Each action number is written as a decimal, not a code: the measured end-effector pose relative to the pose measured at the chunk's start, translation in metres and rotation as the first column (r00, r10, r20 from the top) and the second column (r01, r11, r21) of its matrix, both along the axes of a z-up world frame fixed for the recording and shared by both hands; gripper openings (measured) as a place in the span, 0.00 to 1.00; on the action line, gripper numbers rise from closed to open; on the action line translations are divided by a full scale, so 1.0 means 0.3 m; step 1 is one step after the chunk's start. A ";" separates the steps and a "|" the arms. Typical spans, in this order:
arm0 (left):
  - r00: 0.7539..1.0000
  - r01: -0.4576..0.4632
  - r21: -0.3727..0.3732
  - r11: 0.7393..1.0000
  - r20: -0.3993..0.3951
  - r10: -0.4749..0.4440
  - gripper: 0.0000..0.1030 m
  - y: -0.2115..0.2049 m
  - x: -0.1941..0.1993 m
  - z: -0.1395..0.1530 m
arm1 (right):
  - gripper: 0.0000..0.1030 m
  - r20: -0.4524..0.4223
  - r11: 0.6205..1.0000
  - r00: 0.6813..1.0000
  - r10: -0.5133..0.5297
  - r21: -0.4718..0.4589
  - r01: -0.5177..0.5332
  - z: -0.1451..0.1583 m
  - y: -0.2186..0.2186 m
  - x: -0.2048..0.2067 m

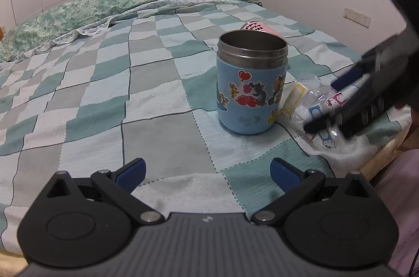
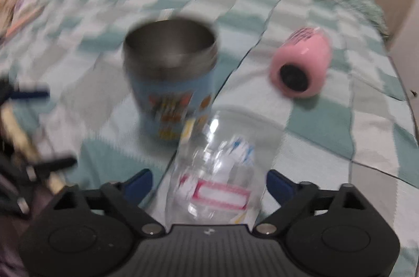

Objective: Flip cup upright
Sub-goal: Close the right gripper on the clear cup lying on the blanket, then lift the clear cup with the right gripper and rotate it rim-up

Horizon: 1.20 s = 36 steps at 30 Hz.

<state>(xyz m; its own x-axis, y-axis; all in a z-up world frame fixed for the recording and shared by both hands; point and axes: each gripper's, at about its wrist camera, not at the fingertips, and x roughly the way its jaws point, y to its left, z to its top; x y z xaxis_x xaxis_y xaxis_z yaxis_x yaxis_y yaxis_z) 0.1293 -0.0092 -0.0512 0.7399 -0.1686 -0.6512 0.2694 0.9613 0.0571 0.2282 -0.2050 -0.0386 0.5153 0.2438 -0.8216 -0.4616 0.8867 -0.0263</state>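
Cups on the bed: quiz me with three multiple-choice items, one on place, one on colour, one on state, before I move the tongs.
1. Where is the clear plastic cup relative to the right tongs?
A. Lying between its open fingers
B. Behind the pink cup
C. Inside the blue cup

2. What colour is the cup lying on its side with a black base?
A. Green
B. Pink
C. Yellow

3. How does the blue cartoon cup stand?
A. Upside down
B. On its side
C. Upright, mouth open to the top

Answers:
1. A: the right wrist view shows it between the spread blue pads.
2. B: the pink cup shows its black base.
3. C: its steel rim faces up on the bed.
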 end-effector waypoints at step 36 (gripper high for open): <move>0.994 0.060 -0.094 0.994 0.097 -0.051 1.00 -0.366 -0.019 0.155 | 0.58 0.616 0.909 0.720 -0.319 0.414 0.048 0.056 -0.525 -0.239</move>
<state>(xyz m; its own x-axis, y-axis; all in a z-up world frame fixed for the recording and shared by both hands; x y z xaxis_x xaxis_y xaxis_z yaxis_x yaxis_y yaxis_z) 0.1234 -0.1191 -0.0046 0.7850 -0.2696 -0.5577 0.3201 0.9473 -0.0074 0.1565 -0.3625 -0.0219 0.9515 0.2780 -0.1318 -0.2716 0.9602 0.0650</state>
